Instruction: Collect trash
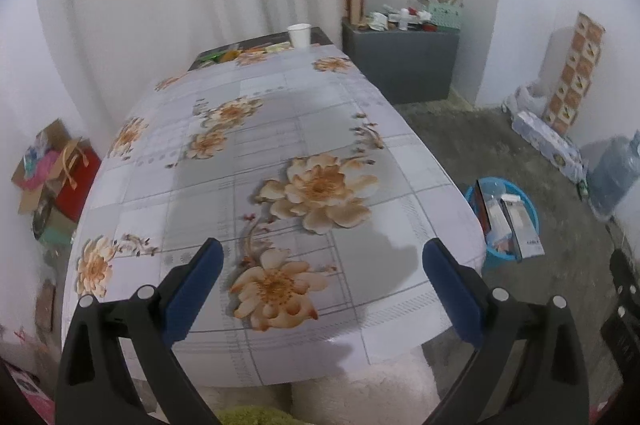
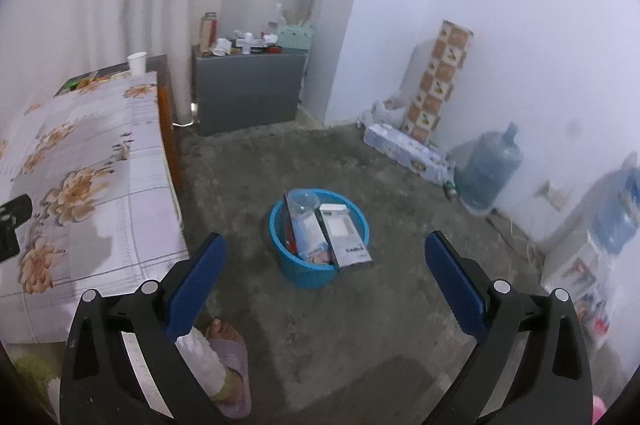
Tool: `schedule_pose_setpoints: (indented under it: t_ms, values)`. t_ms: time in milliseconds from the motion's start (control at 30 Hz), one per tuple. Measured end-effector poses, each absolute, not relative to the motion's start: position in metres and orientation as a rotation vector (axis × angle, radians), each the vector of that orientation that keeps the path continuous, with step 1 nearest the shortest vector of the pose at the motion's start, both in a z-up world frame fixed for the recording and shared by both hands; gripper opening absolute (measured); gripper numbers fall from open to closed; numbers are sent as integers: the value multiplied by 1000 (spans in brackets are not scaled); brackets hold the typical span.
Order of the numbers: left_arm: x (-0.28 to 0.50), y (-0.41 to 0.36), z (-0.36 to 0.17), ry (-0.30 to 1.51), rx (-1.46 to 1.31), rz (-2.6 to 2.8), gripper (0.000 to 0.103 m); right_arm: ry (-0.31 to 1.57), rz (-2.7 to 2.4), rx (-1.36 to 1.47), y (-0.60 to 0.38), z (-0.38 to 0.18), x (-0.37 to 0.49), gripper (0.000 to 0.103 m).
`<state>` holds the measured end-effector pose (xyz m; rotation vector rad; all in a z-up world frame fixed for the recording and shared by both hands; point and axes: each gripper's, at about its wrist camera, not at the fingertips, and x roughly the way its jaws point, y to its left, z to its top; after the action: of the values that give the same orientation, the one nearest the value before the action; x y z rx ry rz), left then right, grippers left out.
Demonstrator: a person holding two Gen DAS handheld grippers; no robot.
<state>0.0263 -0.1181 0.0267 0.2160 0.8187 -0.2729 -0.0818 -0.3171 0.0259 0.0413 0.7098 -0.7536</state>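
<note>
Trash, flat card boxes [image 2: 347, 239] and a clear plastic tub [image 2: 303, 203], is seen packed in the round blue plastic basket [image 2: 308, 271] on the grey floor beside the flowered bench [image 1: 280, 153]. Both the left gripper [image 1: 322, 285] and right gripper [image 2: 325, 285] are held wide apart, nothing between the blue fingers [image 2: 456, 289].

Each gripper is matte black plastic with two long fingers lined inside with dark blue pads. The left gripper [image 1: 322, 283] carries round silver screws at its finger pivots, two per side; the right gripper [image 2: 326, 279] matches it. The person wears a pale pink slipper [image 2: 232, 369] and a white fuzzy trouser leg [image 2: 200, 357] with a yellowish cuff.
</note>
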Motion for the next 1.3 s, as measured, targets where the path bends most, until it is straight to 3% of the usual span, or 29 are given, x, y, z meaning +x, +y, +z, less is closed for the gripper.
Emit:
schedule_pose_setpoints:
  t_ms: [1300]
  values:
    - [15,-119,32,844,198,-267,98,707,-744,77,-316,31,-91,95]
